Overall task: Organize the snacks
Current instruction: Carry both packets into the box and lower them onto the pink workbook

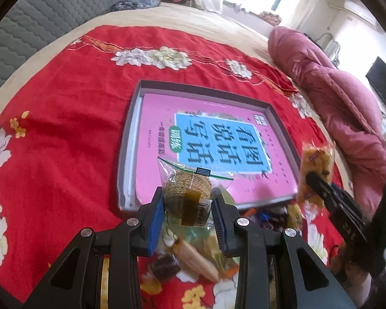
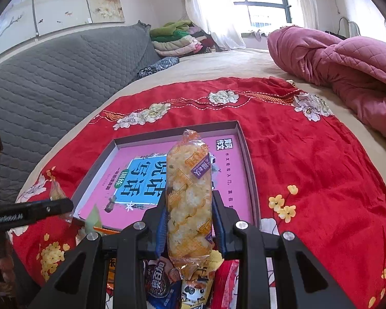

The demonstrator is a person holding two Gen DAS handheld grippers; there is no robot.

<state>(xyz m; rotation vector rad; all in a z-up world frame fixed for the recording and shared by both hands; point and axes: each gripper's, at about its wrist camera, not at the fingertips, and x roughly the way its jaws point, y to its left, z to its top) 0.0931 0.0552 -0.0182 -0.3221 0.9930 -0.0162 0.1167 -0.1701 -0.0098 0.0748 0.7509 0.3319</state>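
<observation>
Both grippers were loaded. The left gripper [image 1: 188,207] was clenched on a clear-wrapped round brown seeded cake [image 1: 186,189], its blue pads [image 1: 155,221] pressing the packet's sides at the lower centre of the left wrist view. The right gripper [image 2: 189,221] was clamped around a long orange-printed packet of pale rice crackers [image 2: 189,200], held upright with its long axis running up the middle of the right wrist view, along the fingers.

The shallow grey cardboard box tray [image 1: 131,118], with a pink workbook with a blue title panel [image 1: 218,141] lying flat inside it, sat on the red flowered cloth [image 1: 64,128] directly ahead of both grippers, in the centre of each frame. The remaining heap of loose snack packets [image 2: 167,285] lay below the grippers at the bottom edge, nearer than the tray.

The coming move probably turns on carrying each packet forward over the tray's near rim. The left gripper looked closer to that rim; the cracker packet's length would likely need laying down flat.
</observation>
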